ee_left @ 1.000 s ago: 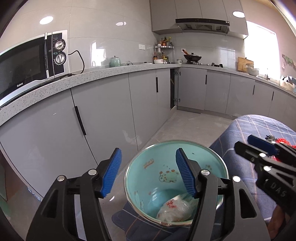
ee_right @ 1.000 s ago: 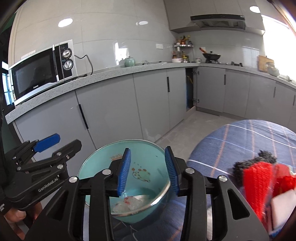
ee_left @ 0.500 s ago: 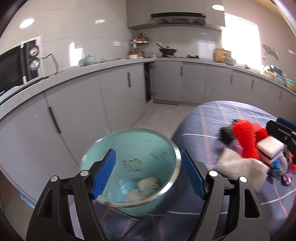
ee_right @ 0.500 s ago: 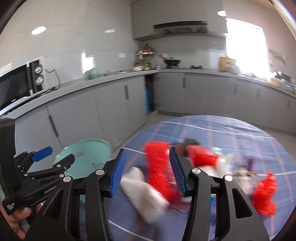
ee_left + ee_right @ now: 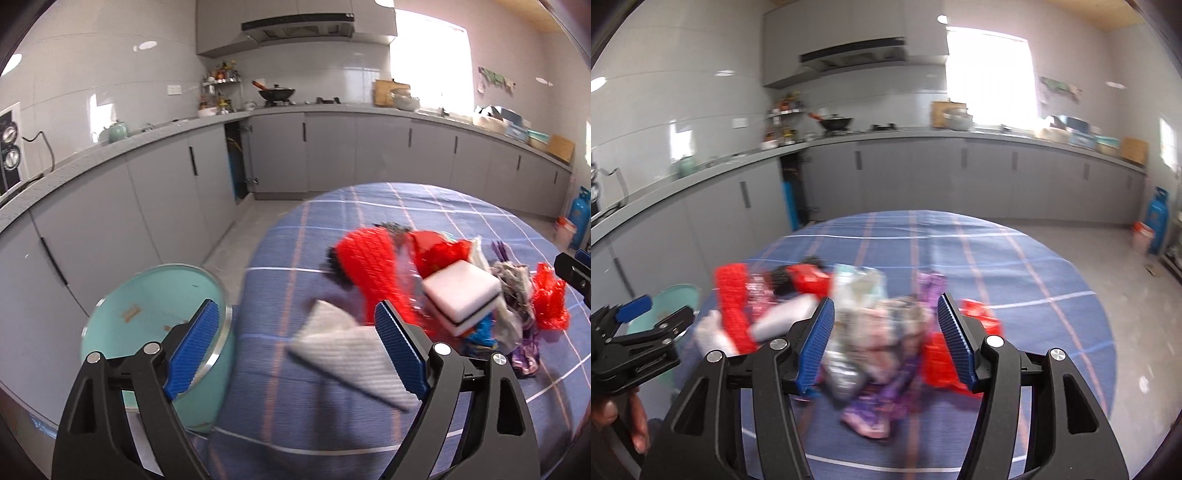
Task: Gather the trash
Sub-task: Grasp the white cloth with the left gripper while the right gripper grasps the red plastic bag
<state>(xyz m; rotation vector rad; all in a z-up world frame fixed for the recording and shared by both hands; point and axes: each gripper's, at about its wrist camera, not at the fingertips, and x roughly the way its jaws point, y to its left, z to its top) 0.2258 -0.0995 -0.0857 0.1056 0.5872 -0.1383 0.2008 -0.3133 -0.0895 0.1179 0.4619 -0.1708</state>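
A heap of trash lies on the round table with the blue plaid cloth [image 5: 424, 206]: a white folded cloth [image 5: 347, 347], a red ribbed piece [image 5: 373, 266], a white sponge block [image 5: 460, 291], red plastic [image 5: 550, 299] and purple wrappers [image 5: 897, 387]. A teal bowl [image 5: 147, 306] stands at the table's left edge. My left gripper [image 5: 295, 350] is open and empty over the white cloth. My right gripper [image 5: 886, 336] is open and empty, just above the crumpled wrappers [image 5: 860, 295]. The right wrist view is blurred.
Grey kitchen cabinets and a counter [image 5: 332, 110] run along the far walls, with a wok [image 5: 275, 92] on the stove. A blue gas cylinder [image 5: 1154, 218] stands on the floor at the right. My left gripper also shows in the right wrist view [image 5: 639, 332].
Both grippers have swung right, away from the teal bowl and over to the trash heap. Both have opened wider. The bowl now sits at the left of both views.
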